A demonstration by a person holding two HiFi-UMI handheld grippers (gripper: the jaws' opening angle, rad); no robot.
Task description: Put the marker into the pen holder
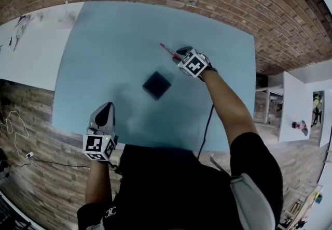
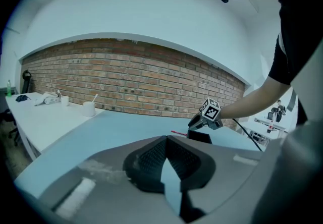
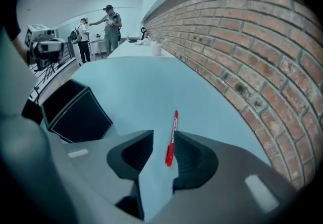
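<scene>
**Marker not yet gripped**

You are holding the right gripper (image 3: pixel 164 135) over the red marker (image 3: pixel 171 141), which is lying on the blue table (image 3: pixel 151 87) between wide-apart jaws. The left gripper (image 2: pixel 166 140) is resting closed, empty. Grasping, lifting and dropping into the black pen holder (image 3: pixel 75 112) are remaining.

No words or numbers that we can read.

- Left cube (image 1: pixel 98 146), near left: black-and-white square code patterns on its faces, no letters.
- Right cube (image 1: pixel 193 63), far right: the same kind of pattern, no letters.
- Red marker (image 3: pixel 171 140), far right on the table: faint dark print along the barrel, too small for us to make out.
- White emblem (image 1: pixel 109 212) on the person's dark clothing, near left: we see a shape only, not legible.
</scene>
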